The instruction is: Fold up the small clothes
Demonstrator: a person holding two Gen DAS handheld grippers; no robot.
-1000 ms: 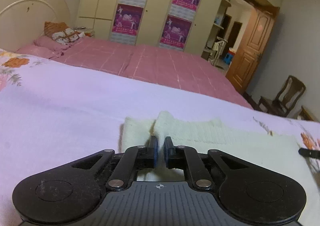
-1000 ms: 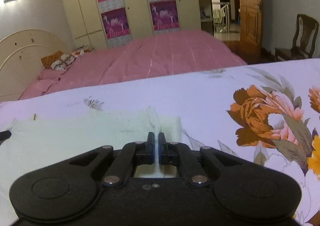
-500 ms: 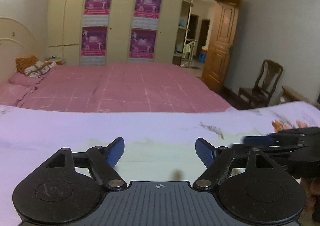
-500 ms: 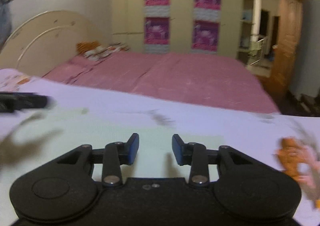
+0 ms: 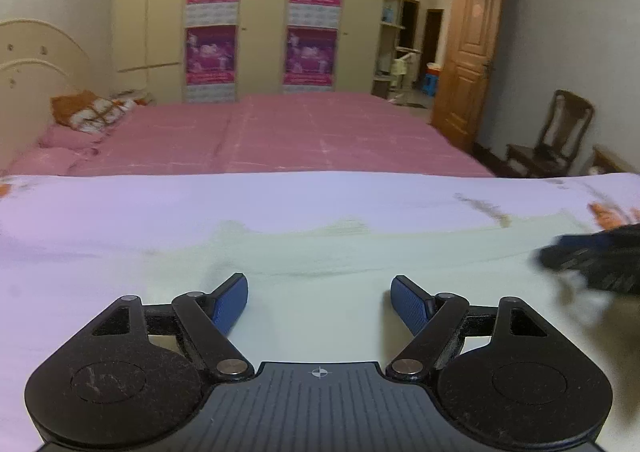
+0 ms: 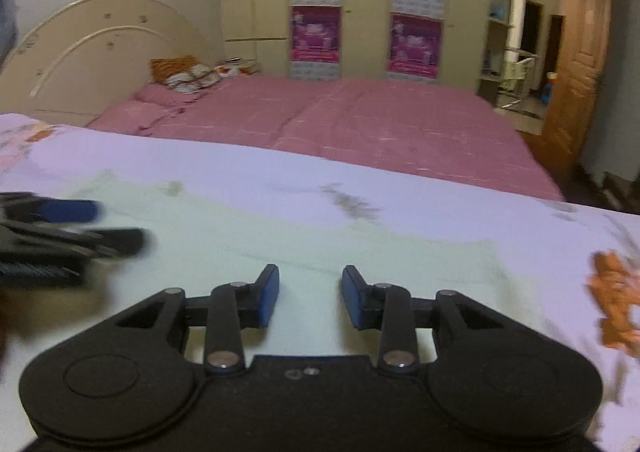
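A pale cream knitted garment (image 5: 320, 252) lies flat on the lilac floral bedsheet (image 5: 120, 212), with a fold line running across it. My left gripper (image 5: 319, 294) hovers over its near part, jaws wide open and nothing between the blue pads. My right gripper (image 6: 310, 286) is over the same garment (image 6: 320, 236), jaws partly open and empty. Each gripper shows blurred in the other's view: the right gripper (image 5: 596, 260) at the right edge, the left gripper (image 6: 60, 232) at the left edge.
Beyond the sheet's far edge lies a pink bed (image 5: 280, 132) with pillows (image 5: 92, 112) by a cream headboard (image 6: 92, 52). Wardrobe doors with purple posters (image 5: 312, 16) line the back wall. A wooden door (image 5: 468, 64) and a chair (image 5: 552, 140) stand at the right.
Both grippers were shut on the garment's edge a second ago and have let go, the left opening wider. Both rolled level and pulled back, and the cloth now lies flat.
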